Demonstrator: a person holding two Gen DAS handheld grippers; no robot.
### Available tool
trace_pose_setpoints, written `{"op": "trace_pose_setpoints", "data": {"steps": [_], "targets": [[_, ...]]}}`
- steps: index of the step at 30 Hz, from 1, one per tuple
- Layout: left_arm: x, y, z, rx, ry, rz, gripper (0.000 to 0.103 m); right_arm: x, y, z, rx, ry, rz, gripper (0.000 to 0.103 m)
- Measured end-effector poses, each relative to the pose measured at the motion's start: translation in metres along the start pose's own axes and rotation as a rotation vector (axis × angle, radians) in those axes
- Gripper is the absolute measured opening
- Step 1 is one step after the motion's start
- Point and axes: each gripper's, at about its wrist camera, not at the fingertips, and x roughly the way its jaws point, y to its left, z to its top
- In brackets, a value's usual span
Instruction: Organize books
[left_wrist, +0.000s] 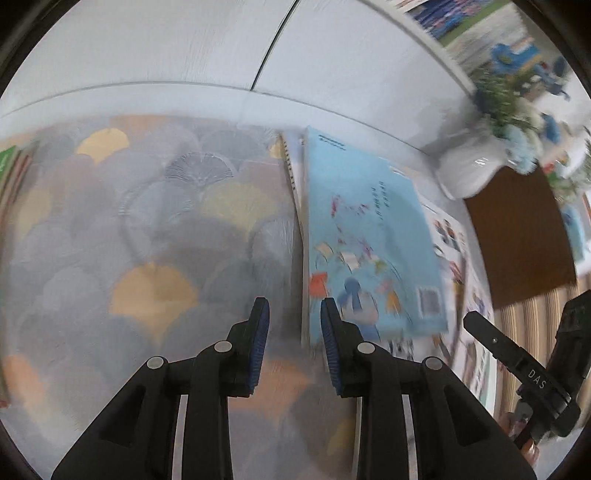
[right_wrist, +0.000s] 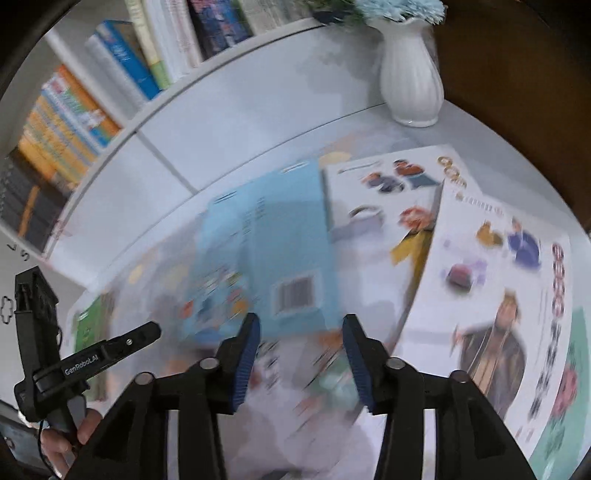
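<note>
A light blue book (left_wrist: 369, 229) lies flat on the patterned table cover (left_wrist: 147, 221), on top of a spiral notebook (left_wrist: 291, 173). My left gripper (left_wrist: 294, 302) hovers just left of its near corner, open, nothing between the pads. In the right wrist view the same blue book (right_wrist: 280, 236) lies ahead of my right gripper (right_wrist: 301, 317), which is open and holds nothing. Two white picture books (right_wrist: 380, 199) (right_wrist: 498, 280) overlap to its right. A green book (right_wrist: 88, 325) lies at the left. Both views are blurred by motion.
A white vase (right_wrist: 412, 81) with blue flowers stands at the table's back right corner. A white shelf behind holds upright books (right_wrist: 74, 107). A hand holds the left gripper's handle (right_wrist: 66, 369) at lower left. A dark brown surface (left_wrist: 517, 236) lies beyond the table.
</note>
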Motion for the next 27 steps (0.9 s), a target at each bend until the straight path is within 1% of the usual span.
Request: {"op": "trace_pose_setpoints", "data": {"steps": [3, 7, 8, 10, 13, 14, 16, 18, 20, 23, 24, 26, 27], "targets": [[0.014, -0.005, 0.006, -0.035, 0.015, 0.000, 0.026, 0.020, -0.011, 0.019, -0.016, 0.017, -0.010, 0.038], [0.023, -0.011, 0.004, -0.026, 0.034, -0.020, 0.026, 0.040, -0.015, 0.033, -0.031, 0.051, 0.013, 0.038], [0.024, -0.014, 0.003, -0.014, 0.042, -0.033, 0.026, 0.045, -0.013, 0.033, -0.036, 0.073, 0.030, 0.039], [0.023, -0.018, 0.001, 0.009, 0.036, -0.015, 0.026, 0.045, -0.006, 0.030, -0.069, 0.087, 0.050, 0.040], [0.014, -0.022, -0.005, 0.063, 0.020, 0.027, 0.026, 0.043, 0.006, 0.026, -0.137, 0.107, 0.021, 0.040], [0.009, -0.022, -0.008, 0.086, 0.021, 0.031, 0.026, 0.039, 0.012, 0.022, -0.170, 0.114, 0.016, 0.040], [-0.007, -0.017, -0.021, 0.121, 0.025, 0.035, 0.026, 0.035, 0.017, 0.015, -0.193, 0.115, 0.015, 0.040], [-0.025, -0.009, -0.038, 0.143, 0.025, 0.045, 0.026, 0.024, 0.025, 0.002, -0.208, 0.129, 0.037, 0.040], [-0.045, 0.009, -0.061, 0.133, 0.031, 0.059, 0.026, 0.014, 0.036, -0.018, -0.223, 0.153, 0.061, 0.040], [-0.071, 0.039, -0.100, 0.089, 0.049, 0.083, 0.026, 0.001, 0.059, -0.059, -0.266, 0.212, 0.109, 0.040], [-0.082, 0.053, -0.118, 0.068, 0.061, 0.091, 0.026, -0.004, 0.067, -0.077, -0.280, 0.238, 0.126, 0.040], [-0.097, 0.073, -0.145, 0.044, 0.083, 0.094, 0.026, -0.009, 0.077, -0.107, -0.297, 0.283, 0.147, 0.040], [-0.104, 0.083, -0.159, 0.034, 0.099, 0.092, 0.026, -0.014, 0.083, -0.128, -0.305, 0.313, 0.154, 0.040]]}}
